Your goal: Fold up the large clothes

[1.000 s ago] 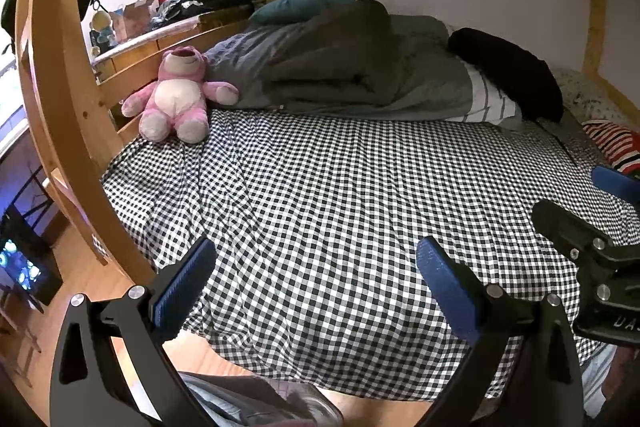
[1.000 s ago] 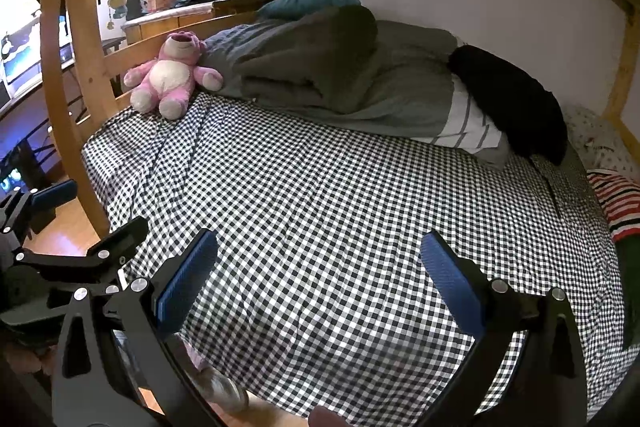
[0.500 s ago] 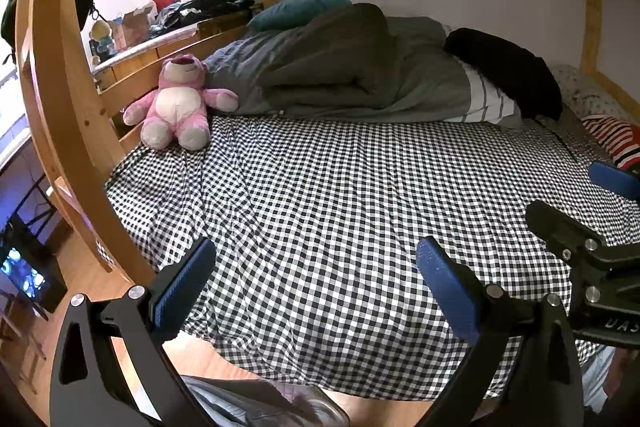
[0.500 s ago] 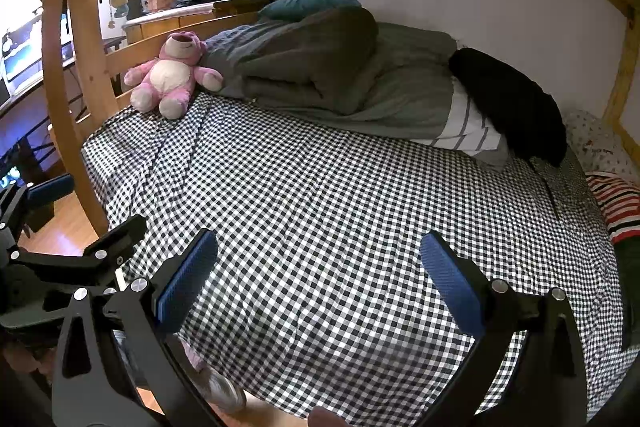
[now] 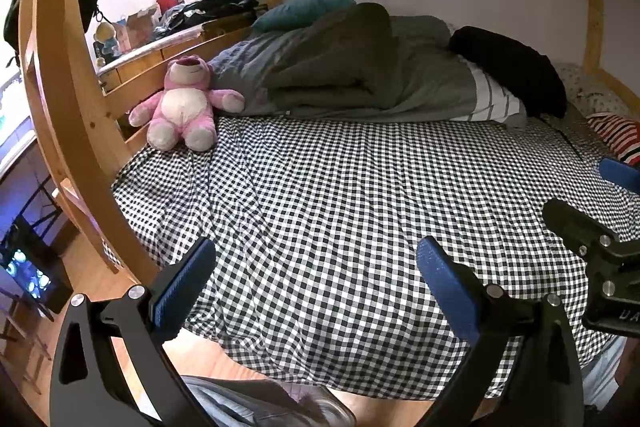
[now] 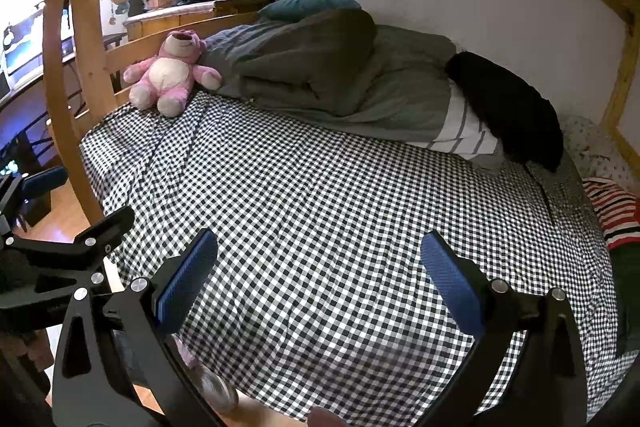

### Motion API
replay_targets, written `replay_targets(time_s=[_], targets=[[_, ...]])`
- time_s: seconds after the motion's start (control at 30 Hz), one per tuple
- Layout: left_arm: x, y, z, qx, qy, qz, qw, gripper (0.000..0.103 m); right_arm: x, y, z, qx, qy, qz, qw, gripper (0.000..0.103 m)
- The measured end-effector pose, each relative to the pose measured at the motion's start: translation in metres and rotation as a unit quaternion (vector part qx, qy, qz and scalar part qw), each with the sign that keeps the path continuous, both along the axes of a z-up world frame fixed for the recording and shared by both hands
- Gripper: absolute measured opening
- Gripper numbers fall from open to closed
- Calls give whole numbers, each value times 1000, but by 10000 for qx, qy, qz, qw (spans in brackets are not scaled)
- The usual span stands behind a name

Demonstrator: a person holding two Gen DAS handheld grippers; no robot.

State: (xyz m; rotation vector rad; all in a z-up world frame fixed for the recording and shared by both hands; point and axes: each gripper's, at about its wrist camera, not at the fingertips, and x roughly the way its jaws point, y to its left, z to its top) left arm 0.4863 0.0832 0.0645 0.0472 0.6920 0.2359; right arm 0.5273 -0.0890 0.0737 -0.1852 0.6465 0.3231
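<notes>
A black garment (image 5: pixel 516 67) (image 6: pixel 508 107) lies in a heap at the far right of the bed, against the wall. A red, white and black striped garment (image 5: pixel 616 135) (image 6: pixel 612 207) lies at the bed's right edge. My left gripper (image 5: pixel 316 283) is open and empty, held above the near edge of the checked sheet (image 5: pixel 360 195). My right gripper (image 6: pixel 320 275) is open and empty, above the same sheet (image 6: pixel 340 207). Each gripper shows at the edge of the other's view.
A folded grey duvet (image 5: pixel 352 67) and teal pillow (image 5: pixel 304 13) lie along the wall. A pink plush bear (image 5: pixel 184 103) sits at the far left. A curved wooden bunk post (image 5: pixel 68 87) stands left, a wooden beam overhead. Shoes and wood floor show below.
Both views have shifted slightly; the left gripper has tilted a little so the bed sits lower in its view. Both grippers stay open and empty.
</notes>
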Motion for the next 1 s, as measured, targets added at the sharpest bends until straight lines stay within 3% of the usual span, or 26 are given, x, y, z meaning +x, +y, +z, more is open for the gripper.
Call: replay_targets(time_s=[0.33, 0.47, 1.0], targets=[[3, 6, -1, -10, 33, 47, 10000, 99, 1, -1, -4, -73, 51, 178, 9998, 100], [2, 6, -2, 158, 7, 156, 9998, 99, 2, -1, -7, -126, 60, 269, 9995, 100], [2, 4, 1, -4, -27, -18, 10000, 99, 6, -1, -18, -48, 170, 266, 9995, 100]])
